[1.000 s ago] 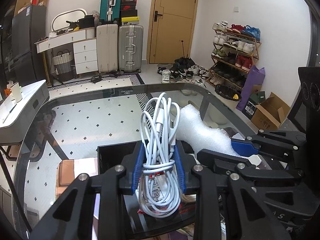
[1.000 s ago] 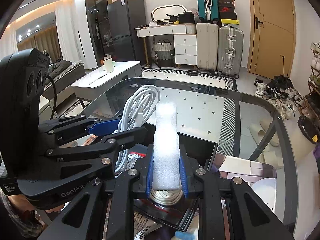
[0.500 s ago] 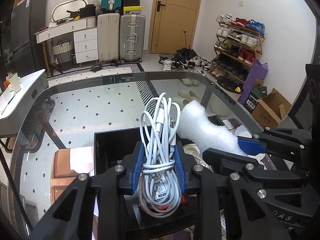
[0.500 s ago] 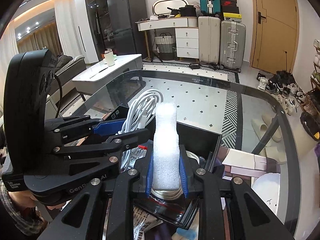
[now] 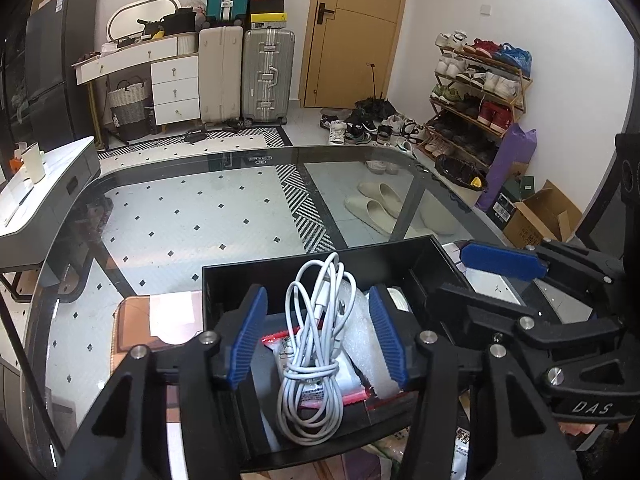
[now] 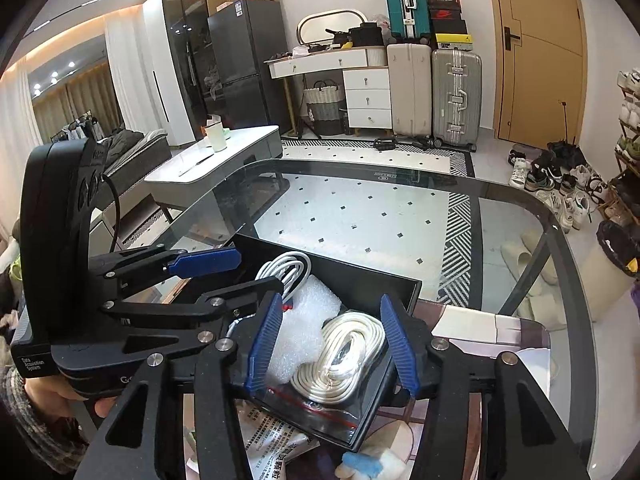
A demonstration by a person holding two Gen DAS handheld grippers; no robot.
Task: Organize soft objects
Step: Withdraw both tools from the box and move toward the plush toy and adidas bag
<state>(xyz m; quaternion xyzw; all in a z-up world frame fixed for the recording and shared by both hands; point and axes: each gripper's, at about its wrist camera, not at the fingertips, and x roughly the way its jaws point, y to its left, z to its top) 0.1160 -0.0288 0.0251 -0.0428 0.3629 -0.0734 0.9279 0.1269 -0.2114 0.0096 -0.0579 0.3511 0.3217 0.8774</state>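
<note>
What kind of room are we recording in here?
Most likely a lived-in home, an open living and entry area. A shoe rack stands by the door, suitcases line the wall, and a fridge stands beyond the glass table.

I am looking across a glass table (image 5: 256,184) at a white-walled room; the floor (image 5: 192,220) beneath is white tile dotted with small black diamonds; a striped black-and-white rug (image 5: 240,136) lies further off; a tan wooden door (image 5: 352,32) stands in the far wall; left of it, two upright suitcases (image 5: 244,76) sit beside a white drawer unit (image 5: 174,84); a shoe rack (image 5: 476,92) fills the right wall; a dark fridge (image 6: 248,64) and curtains (image 6: 124,80) stand far left; ceiling spotlights (image 6: 52,78) glow.
</note>
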